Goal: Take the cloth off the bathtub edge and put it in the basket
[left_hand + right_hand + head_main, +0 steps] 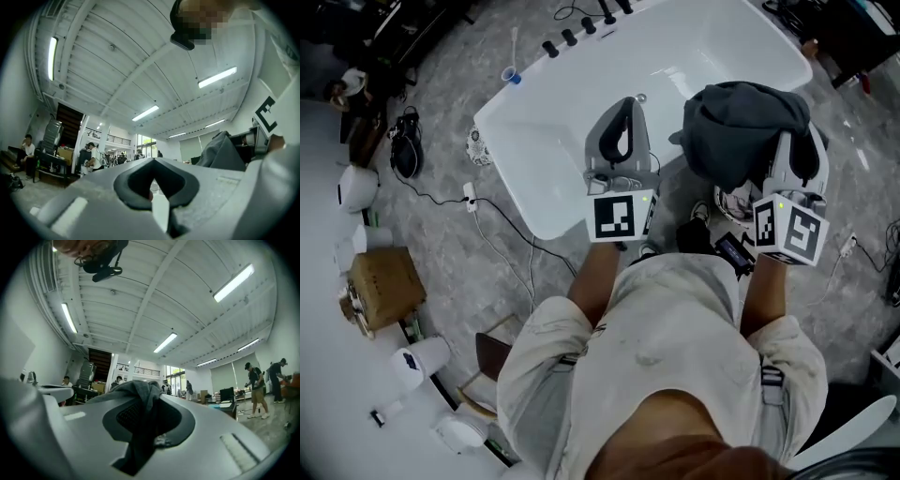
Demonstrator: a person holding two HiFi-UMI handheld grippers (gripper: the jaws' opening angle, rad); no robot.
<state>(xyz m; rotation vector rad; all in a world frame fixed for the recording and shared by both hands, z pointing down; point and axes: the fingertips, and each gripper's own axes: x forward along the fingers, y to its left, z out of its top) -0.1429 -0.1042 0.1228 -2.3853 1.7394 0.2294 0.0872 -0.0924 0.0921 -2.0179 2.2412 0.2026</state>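
Note:
My right gripper point(792, 155) points up at chest height, shut on the dark grey cloth point(745, 131). The cloth bunches over its tip and hides the fingertips in the head view. In the right gripper view the cloth point(140, 394) is pinched between the jaws point(145, 425) and spills over them. My left gripper point(623, 117) is held up beside it over the near rim of the white bathtub point(544, 122). Its jaws point(152, 187) are shut with nothing between them. The cloth point(220, 150) shows at the right of the left gripper view. I see no basket.
Black tap knobs point(581, 28) line the tub's far rim, with a blue cup point(514, 75) on the floor beside it. Cables point(487, 225) run across the grey floor on the left. A cardboard box point(384, 286) and white containers stand further left. Both gripper views face the ceiling.

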